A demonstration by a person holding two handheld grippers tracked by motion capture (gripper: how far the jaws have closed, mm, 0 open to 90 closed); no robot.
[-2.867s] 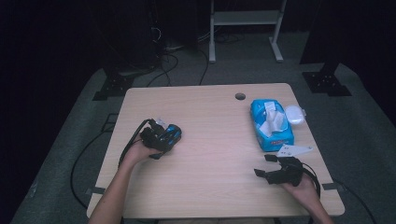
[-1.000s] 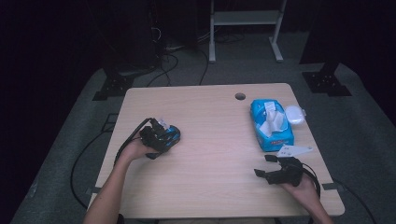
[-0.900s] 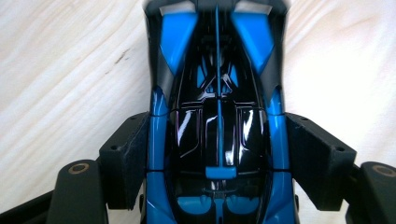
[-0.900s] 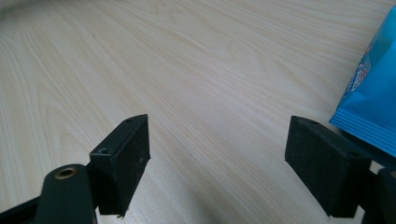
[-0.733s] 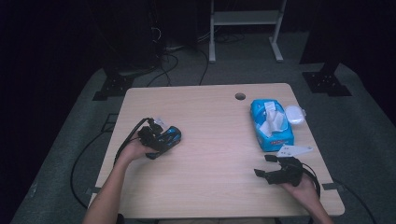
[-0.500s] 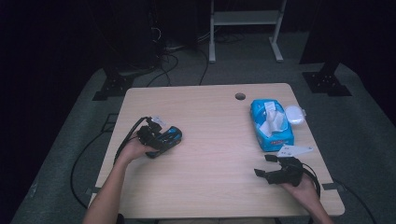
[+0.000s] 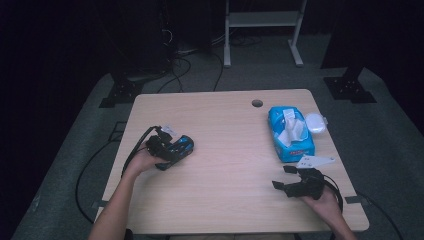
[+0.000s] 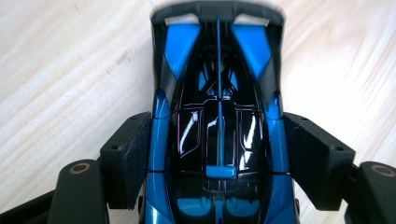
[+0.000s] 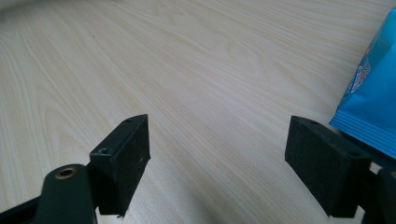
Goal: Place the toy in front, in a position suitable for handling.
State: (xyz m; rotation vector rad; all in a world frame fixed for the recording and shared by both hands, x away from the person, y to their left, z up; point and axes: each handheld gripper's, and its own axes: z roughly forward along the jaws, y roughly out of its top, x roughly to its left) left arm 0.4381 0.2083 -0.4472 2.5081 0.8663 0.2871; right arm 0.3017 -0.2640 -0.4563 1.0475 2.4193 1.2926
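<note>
A blue and black toy car (image 7: 179, 147) sits on the left half of the wooden table (image 7: 230, 150). My left gripper (image 7: 167, 149) is shut on the toy car (image 8: 218, 140); both pads press against its sides in the left gripper view, where my left gripper (image 8: 218, 161) straddles the car's body. My right gripper (image 7: 286, 177) rests near the table's front right, just in front of a blue pack of wet wipes (image 7: 290, 131). In the right gripper view my right gripper (image 9: 224, 161) stands open over bare wood, with the wipes pack (image 9: 371, 102) at its right.
A small white round lid (image 7: 316, 122) lies beside the wipes pack at the right edge. A cable hole (image 7: 257, 103) sits near the table's far edge. A white frame (image 7: 262, 27) and dark stands (image 7: 345, 85) are on the floor beyond.
The left hand and the toy car have shifted slightly; the right gripper has stayed where it was.
</note>
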